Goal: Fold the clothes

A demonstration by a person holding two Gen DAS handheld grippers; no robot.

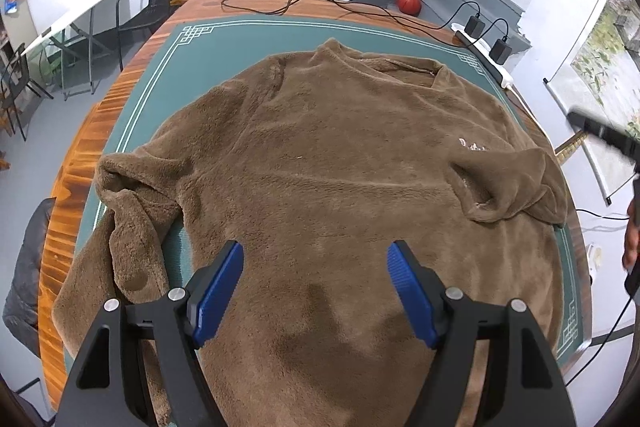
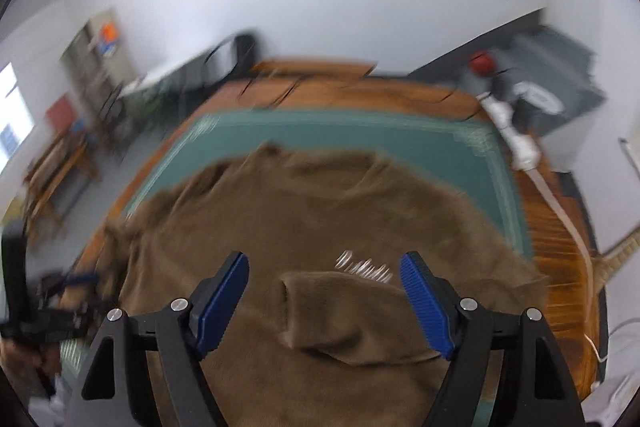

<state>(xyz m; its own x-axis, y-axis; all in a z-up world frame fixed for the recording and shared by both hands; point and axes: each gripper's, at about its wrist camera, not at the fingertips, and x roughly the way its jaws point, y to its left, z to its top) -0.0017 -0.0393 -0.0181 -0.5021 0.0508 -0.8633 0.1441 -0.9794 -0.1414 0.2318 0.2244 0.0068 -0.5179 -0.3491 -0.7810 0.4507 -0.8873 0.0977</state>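
Two grippers hang over one brown fleece sweater [image 1: 320, 163] that lies spread flat, collar away, on a green mat [image 1: 156, 75] covering a wooden surface [image 1: 76, 163]. The left gripper [image 1: 315, 293] stands wide open above the sweater's lower body, blue pads clear of the cloth and nothing between them. The right gripper [image 2: 325, 301] is also wide open with nothing pinched; the folded-in sleeve [image 2: 340, 315] lies on the sweater's chest below its gap, just under the white embroidered lettering [image 2: 364, 267]. The other sleeve [image 1: 132, 227] is bunched at the mat's left edge and partly hangs over the surface's side. The right wrist view is smeared by blur. Black cables [image 1: 320, 3] and a white power strip [image 1: 484, 55] lie along the far side of the surface, and an orange ball [image 1: 409, 4] sits on the floor beyond.
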